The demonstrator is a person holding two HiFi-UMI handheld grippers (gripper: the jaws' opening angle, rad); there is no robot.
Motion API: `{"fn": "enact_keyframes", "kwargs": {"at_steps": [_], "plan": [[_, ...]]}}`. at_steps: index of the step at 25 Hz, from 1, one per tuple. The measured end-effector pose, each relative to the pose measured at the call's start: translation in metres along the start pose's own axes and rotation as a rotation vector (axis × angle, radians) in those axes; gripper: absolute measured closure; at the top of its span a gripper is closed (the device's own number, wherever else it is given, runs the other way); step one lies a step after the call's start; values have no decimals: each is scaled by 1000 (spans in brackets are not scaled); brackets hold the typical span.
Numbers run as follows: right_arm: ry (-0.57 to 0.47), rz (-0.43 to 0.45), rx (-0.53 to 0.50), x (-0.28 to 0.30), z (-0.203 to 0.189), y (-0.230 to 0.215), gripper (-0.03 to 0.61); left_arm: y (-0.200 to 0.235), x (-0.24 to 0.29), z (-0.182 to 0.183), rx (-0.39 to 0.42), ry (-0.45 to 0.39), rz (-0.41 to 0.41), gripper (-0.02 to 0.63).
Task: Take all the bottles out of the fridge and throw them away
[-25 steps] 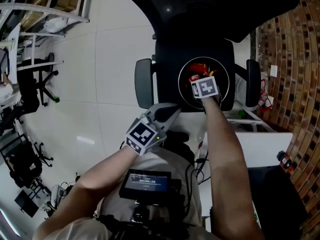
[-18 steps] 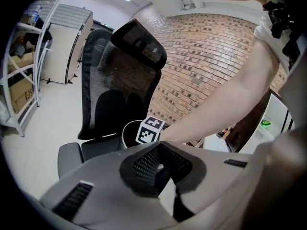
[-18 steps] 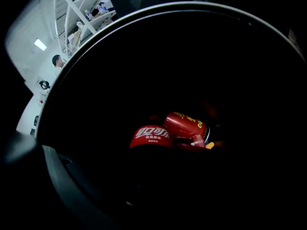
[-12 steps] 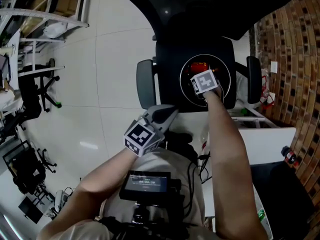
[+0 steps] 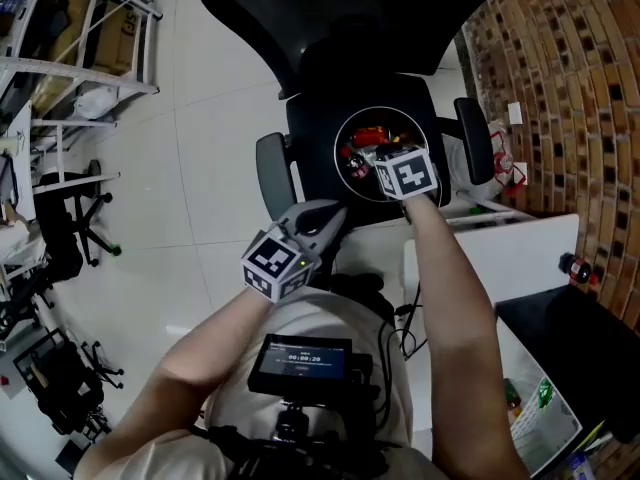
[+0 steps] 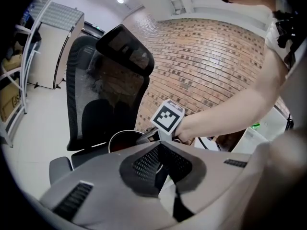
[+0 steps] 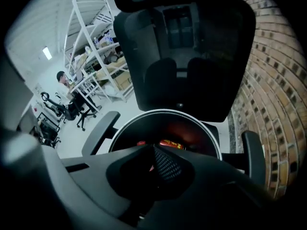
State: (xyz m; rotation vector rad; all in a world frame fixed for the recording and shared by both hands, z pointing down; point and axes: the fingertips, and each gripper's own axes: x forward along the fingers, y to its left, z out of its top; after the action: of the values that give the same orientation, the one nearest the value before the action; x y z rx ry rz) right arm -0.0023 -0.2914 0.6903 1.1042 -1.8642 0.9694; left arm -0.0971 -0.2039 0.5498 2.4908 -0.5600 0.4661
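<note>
The right gripper hangs over the bin on the chair, its jaws just closed on nothing. The bottles lie in the bin below it. The left gripper is closed and empty.

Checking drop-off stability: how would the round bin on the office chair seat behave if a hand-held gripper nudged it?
The bin would likely slide or tip fairly easily, since it seems to just rest on the cushioned chair seat. It is probably light, holding only a few bottles. The chair might also swivel under a push.
</note>
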Motion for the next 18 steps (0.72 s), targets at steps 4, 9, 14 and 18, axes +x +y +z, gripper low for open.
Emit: {"fn": "enact_keyframes", "kwargs": {"at_steps": [4,9,14,18], "plan": [[-174,29,6,-50,21,21,574,0,-2,16,27,-21,-6,609],[-422,64,117,-126,34,43,573,-18,-2,35,89,-27,-53,609],[-577,3,180,-199,21,45,573,-55,10,51,170,-12,-146,609],[-707,-14,218,-255,-2,51,573,-101,20,55,248,19,-254,609]]}}
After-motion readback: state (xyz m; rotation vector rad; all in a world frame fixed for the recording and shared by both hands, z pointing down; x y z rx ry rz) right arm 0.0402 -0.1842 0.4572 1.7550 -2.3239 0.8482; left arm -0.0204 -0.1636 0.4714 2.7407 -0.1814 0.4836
